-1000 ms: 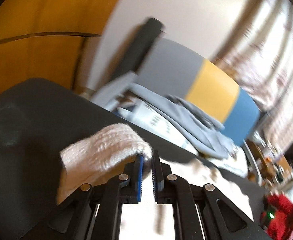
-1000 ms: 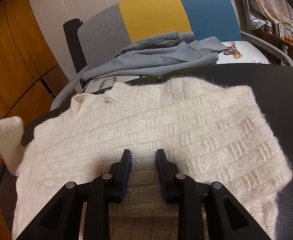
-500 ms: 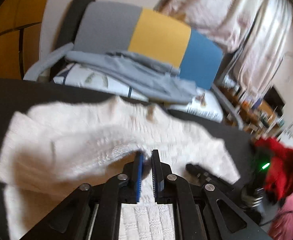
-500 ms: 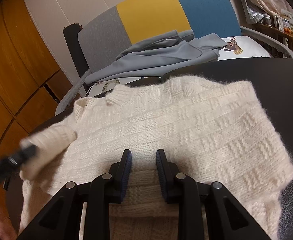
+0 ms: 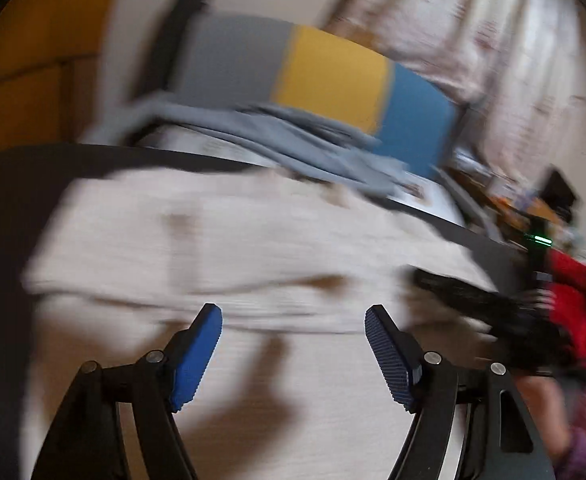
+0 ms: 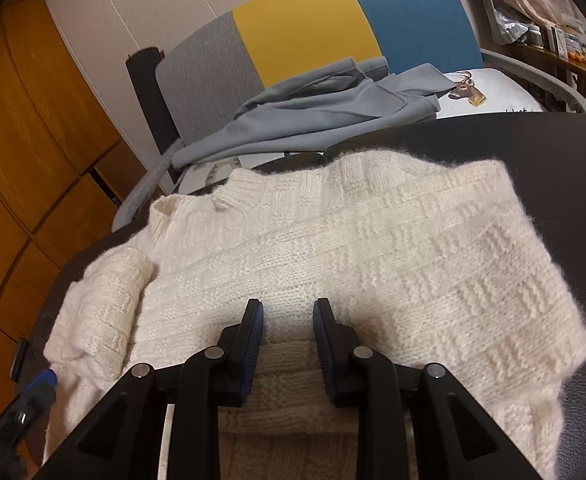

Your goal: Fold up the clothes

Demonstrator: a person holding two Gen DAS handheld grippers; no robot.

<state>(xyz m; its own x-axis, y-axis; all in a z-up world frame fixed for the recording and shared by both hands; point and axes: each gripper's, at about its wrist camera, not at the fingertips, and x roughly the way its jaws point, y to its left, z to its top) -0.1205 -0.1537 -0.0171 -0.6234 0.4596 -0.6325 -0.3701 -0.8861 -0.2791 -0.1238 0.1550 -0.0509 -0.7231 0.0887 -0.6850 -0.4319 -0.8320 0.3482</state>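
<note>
Cream sweater partly folded on counter: left sleeve laid inward; left tongs wide open, empty; right tongs slightly apart over sweater, gripping nothing; body fold left

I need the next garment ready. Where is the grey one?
In the right wrist view the grey garment lies draped over the chair seat, beyond the table's far edge and just past the white sweater's collar.
</note>
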